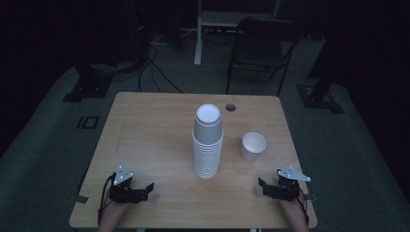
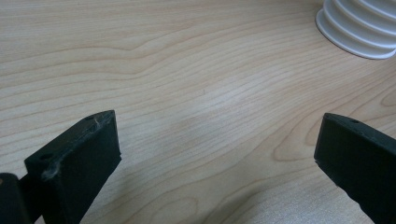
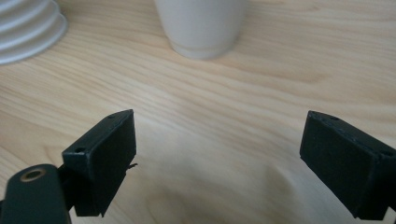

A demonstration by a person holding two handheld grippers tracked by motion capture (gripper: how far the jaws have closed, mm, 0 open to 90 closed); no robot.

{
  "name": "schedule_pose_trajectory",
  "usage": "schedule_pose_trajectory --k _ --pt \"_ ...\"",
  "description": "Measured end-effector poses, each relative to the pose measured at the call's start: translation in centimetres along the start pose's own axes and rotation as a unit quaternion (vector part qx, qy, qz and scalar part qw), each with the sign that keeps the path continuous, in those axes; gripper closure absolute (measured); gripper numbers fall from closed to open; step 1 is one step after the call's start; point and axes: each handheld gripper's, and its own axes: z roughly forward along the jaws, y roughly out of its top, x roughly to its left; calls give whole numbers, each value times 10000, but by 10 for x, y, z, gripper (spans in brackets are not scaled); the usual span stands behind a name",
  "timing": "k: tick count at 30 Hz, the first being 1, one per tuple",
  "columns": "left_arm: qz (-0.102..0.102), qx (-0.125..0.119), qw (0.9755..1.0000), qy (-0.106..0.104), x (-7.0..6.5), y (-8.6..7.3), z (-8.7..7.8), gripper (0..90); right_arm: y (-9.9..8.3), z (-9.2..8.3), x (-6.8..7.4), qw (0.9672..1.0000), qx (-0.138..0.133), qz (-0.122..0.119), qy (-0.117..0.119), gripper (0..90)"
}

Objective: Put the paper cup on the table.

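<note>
Cup stack [image 1: 208, 145] and single cup [image 1: 253, 146] are standing ahead of my left gripper [image 1: 145, 189] and right gripper [image 1: 265, 186]; I'm holding both wide open on the worktop [image 1: 150, 130].

Spread fingers [image 2: 74, 163] over table [image 2: 196, 93], cup stack [image 2: 359, 28] beyond.

A stack of cups [image 1: 208, 142] stands mid-table [image 1: 145, 125], with a single cup [image 1: 253, 146] just right of it. The left tongs [image 1: 145, 189] rest near the table's near-left corner, the right tongs [image 1: 266, 186] near its near-right corner.
</note>
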Motion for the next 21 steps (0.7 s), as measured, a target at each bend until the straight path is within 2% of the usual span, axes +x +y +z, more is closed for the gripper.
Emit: schedule_pose_trajectory --k 6,12,17,19,21 --pt "-14 30 10000 10 0 -1 1 7 -9 -10 -7 9998 42 122 -118 103" --pt "0 74 10000 20 0 -2 1 7 -14 -16 -6 9996 116 99 -234 104" --pt "44 66 9999 103 -1 -2 1 7 -19 -20 -7 9996 124 149 -226 104" --pt "26 88 9999 118 -1 -3 2 7 -22 -24 -8 9991 211 55 -354 104" --pt "26 115 9998 135 -1 -4 3 7 -24 -27 -10 9990 239 136 -359 104"
